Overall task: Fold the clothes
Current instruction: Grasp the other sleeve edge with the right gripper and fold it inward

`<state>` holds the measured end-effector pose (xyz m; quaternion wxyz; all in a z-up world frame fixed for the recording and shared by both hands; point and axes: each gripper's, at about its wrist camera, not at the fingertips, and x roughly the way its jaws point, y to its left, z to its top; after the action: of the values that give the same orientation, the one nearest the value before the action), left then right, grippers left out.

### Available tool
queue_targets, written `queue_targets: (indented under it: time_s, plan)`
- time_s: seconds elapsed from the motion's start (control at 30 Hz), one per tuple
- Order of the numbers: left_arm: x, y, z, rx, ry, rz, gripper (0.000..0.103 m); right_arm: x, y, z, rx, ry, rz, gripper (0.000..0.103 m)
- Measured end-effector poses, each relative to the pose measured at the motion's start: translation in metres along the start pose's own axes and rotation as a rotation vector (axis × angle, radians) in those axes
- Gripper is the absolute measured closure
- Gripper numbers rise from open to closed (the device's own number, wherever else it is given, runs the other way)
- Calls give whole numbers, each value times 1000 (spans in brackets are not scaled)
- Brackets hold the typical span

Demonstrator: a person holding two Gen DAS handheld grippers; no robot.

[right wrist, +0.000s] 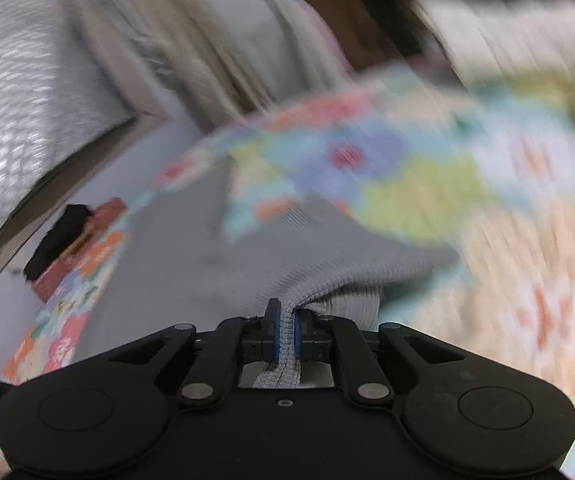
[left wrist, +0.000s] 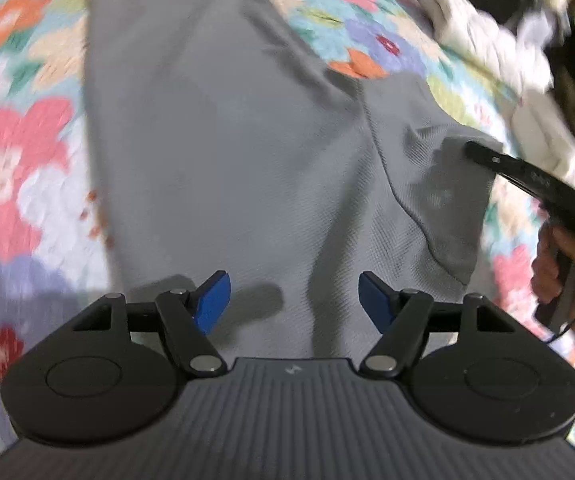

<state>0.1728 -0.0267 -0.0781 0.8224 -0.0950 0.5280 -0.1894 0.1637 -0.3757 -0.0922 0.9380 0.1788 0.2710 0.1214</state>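
A grey knit garment (left wrist: 227, 152) lies spread on a floral bedspread (left wrist: 15, 152). My left gripper (left wrist: 293, 300) is open and empty, hovering just above the garment's near part, blue pads apart. My right gripper (right wrist: 286, 334) is shut on the garment's ribbed edge (right wrist: 287, 356), with cloth bunched between the blue pads and the rest of the grey garment (right wrist: 215, 268) trailing away. In the left wrist view the right gripper (left wrist: 475, 152) reaches in from the right onto the garment's right edge, held by a hand (left wrist: 555, 268).
White and light clothes (left wrist: 483, 48) are piled at the far right of the bed. The right wrist view is motion-blurred; a pale wall or furniture (right wrist: 27, 92) and a dark object (right wrist: 59, 236) stand beyond the bed's left edge.
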Motion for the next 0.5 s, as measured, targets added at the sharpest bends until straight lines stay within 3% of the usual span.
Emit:
queue_targets:
  time_s: [0.13,0.23,0.3,0.4,0.5]
  plan:
    - [-11,28,-13,-125,-57,-16,33,-4,75,8,-364,-15,74,95]
    - [-10,41,-24,-186,-89,-52,33,7,135,-17,-730,81,137,96]
    - [1,39,-16,-156,-85,-35,34,25,158,-47,-924,176,137,96]
    - [5,40,-8,-163,-123,-77,34,38,163,-65,-979,236,142,96]
    - [4,42,-8,-178,-153,-134,33,31,157,-57,-907,203,168,96]
